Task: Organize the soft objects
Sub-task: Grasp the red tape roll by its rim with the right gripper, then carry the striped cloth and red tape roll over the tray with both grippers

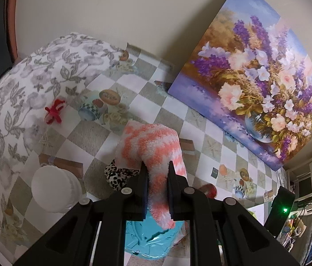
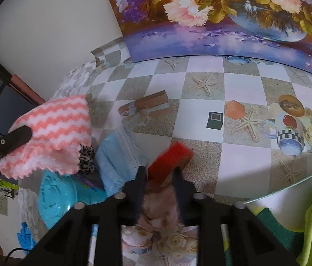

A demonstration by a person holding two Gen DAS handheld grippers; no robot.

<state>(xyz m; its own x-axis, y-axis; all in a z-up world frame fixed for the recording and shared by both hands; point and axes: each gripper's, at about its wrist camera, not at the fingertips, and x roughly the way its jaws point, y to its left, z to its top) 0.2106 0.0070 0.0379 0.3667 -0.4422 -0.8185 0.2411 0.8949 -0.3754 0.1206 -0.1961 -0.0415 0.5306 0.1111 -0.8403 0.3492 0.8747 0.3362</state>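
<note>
1. My left gripper (image 1: 157, 175) is pinching the limp, light cloth (image 1: 149, 141) near its edge; it is drooping above the teal plate (image 1: 147, 239).
2. My right gripper (image 2: 159, 178) is clasping a soft red toy (image 2: 169, 161) at six o'clock, beside the mask (image 2: 117, 157).

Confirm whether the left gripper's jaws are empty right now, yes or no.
No: the left gripper is clamped on a fuzzy coral-and-white zigzag-striped cloth, which hangs between its fingers.

open tablecloth (image 2: 240, 155) to the right; face mask (image 2: 120, 159) and blue tray (image 2: 56, 199) crowd the left.
</note>
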